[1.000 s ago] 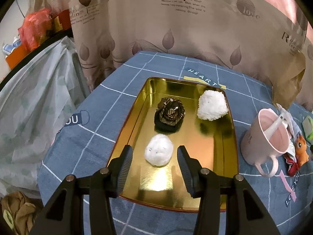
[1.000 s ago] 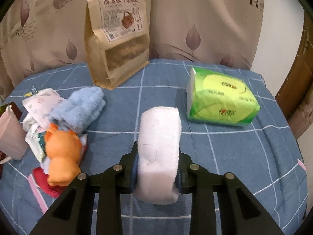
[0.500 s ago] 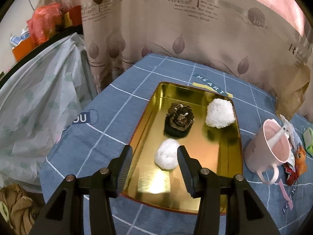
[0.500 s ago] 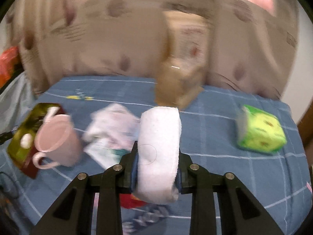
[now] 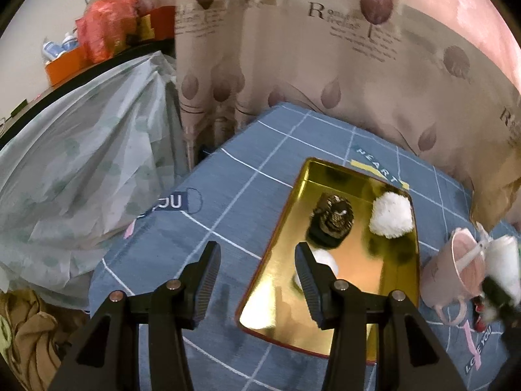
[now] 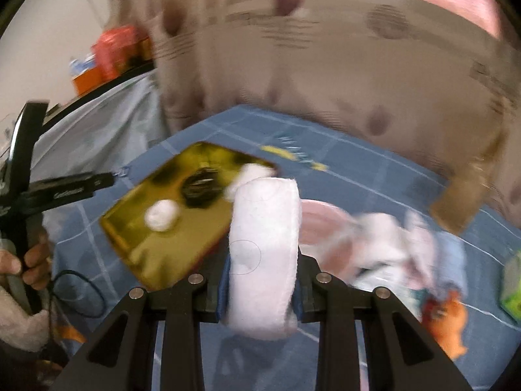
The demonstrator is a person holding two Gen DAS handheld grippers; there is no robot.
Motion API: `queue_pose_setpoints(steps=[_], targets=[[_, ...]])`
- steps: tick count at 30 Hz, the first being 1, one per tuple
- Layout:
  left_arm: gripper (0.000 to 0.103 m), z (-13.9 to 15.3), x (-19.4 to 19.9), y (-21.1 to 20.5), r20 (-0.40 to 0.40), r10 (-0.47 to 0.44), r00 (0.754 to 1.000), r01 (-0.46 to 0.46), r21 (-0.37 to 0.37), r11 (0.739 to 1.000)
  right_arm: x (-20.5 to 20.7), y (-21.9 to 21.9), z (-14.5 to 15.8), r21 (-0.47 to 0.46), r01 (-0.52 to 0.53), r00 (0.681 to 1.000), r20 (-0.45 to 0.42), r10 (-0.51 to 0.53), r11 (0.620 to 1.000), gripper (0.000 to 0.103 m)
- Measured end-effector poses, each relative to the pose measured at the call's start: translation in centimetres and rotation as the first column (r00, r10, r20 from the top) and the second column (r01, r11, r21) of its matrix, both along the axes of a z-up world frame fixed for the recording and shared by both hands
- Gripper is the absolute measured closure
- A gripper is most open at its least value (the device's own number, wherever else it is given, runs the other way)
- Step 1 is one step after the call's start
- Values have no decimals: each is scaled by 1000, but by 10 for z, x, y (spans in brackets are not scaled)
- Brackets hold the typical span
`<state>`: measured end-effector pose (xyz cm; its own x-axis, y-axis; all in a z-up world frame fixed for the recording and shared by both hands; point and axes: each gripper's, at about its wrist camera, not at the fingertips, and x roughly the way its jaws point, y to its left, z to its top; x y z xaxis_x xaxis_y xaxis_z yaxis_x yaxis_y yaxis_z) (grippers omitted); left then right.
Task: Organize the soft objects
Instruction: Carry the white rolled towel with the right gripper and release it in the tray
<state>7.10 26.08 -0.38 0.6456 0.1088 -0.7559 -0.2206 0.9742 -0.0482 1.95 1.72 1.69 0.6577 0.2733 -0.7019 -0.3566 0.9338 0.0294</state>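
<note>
My right gripper (image 6: 263, 273) is shut on a rolled white towel (image 6: 265, 244) and holds it above the table, just right of the gold tray (image 6: 156, 260). The tray (image 5: 384, 312) holds a small white pompom (image 5: 327, 260), a larger white pompom (image 5: 392, 216) and a dark furry ball (image 5: 333, 220). My left gripper (image 5: 257, 280) is open and empty over the tray's left rim and the blue cloth. The towel and right gripper show blurred at the right edge of the left wrist view (image 5: 503, 267).
A pink mug (image 5: 456, 277) stands right of the tray. Further right lie a blue cloth (image 6: 452, 254), white packets (image 6: 387, 241), an orange plush toy (image 6: 446, 322), a green tissue pack (image 6: 513, 280) and a brown paper bag (image 6: 469, 195). A curtain hangs behind; a plastic-covered heap (image 5: 75, 163) is left.
My right gripper has swung left with the towel, from the table's right side to the tray. My left gripper has drawn back and to the left, off the small pompom.
</note>
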Motion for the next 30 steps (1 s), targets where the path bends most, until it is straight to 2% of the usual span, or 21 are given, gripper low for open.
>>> queue_pose_setpoints(steps=[6, 13, 22, 30], targets=[[51, 3, 0, 11, 10, 22, 1000, -21, -24, 999, 12, 58, -20, -8, -108, 993, -46, 108, 994, 76], [51, 0, 1, 18, 2, 35, 999, -35, -48, 998, 24, 94, -41, -34, -151, 985, -91, 147, 988, 76], [51, -2, 1, 22, -2, 48, 999, -48, -59, 997, 38, 108, -56, -47, -150, 982, -122, 143, 988, 73], [51, -3, 2, 22, -6, 46, 999, -47, -64, 997, 39, 111, -60, -40, -147, 982, -126, 141, 988, 66]])
